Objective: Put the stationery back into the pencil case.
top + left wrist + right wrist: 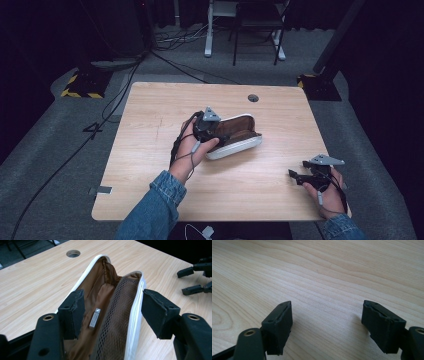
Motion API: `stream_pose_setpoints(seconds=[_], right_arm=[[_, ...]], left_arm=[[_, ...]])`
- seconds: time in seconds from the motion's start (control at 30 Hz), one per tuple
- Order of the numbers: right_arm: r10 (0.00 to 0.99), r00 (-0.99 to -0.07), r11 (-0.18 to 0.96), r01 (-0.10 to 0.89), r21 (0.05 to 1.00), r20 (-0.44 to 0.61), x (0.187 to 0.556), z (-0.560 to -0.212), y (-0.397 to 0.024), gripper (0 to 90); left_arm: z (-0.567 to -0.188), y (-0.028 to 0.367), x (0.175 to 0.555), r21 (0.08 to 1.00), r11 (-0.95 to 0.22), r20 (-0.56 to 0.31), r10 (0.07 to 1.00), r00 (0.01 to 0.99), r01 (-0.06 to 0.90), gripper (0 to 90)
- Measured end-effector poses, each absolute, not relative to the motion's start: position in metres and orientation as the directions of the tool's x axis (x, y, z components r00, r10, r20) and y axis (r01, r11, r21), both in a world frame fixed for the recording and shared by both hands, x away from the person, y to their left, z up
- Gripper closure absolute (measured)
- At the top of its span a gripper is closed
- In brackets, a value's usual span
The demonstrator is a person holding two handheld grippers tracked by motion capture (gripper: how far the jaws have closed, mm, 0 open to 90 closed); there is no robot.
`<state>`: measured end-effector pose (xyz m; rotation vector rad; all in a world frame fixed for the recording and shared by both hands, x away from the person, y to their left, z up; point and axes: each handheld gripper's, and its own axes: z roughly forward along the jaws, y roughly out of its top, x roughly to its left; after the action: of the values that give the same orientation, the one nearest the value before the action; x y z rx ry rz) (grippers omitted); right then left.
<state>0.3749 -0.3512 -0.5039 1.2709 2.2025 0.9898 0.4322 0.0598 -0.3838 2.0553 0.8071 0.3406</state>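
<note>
1. In the left gripper view we see inside the white-trimmed pouch with brown fabric lining (110, 305): a brown mesh pocket (117, 312) and a small grey metal tag (94, 317).
2. In the high view we see the pouch near the middle of the light wooden surface (150, 105).
3. Our left tongs (112, 312) straddle its open mouth, pads not pressing.
4. Our right tongs (327, 322) gape wide near the right front corner, holding nothing.

You have a light wooden table (150, 175) with a round cable hole (253, 98), standing on grey carpet (45, 165); black cables (115, 95) trail there, and a dark chair (256, 22) stands beyond.
</note>
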Motion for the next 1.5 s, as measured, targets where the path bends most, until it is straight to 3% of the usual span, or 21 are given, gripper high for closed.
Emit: stream_pose_setpoints(seconds=[0.27,0.7,1.5], right_arm=[[0.865,-0.501,0.335,0.574,0.747,-0.003,0.375,-0.504,-0.351,25.4],[0.865,-0.501,0.335,0.574,0.747,-0.002,0.375,-0.504,-0.351,25.4],[0.865,-0.502,0.334,0.574,0.748,-0.001,0.375,-0.504,-0.351,25.3]], left_arm=[[-0.375,0.082,0.413,0.817,-0.401,-0.052,0.665,0.745,0.414,33.9],[-0.379,0.128,0.391,0.811,-0.366,-0.067,0.715,0.696,0.455,23.8],[-0.432,0.197,0.365,0.751,-0.364,-0.08,0.778,0.623,0.551,19.1]])
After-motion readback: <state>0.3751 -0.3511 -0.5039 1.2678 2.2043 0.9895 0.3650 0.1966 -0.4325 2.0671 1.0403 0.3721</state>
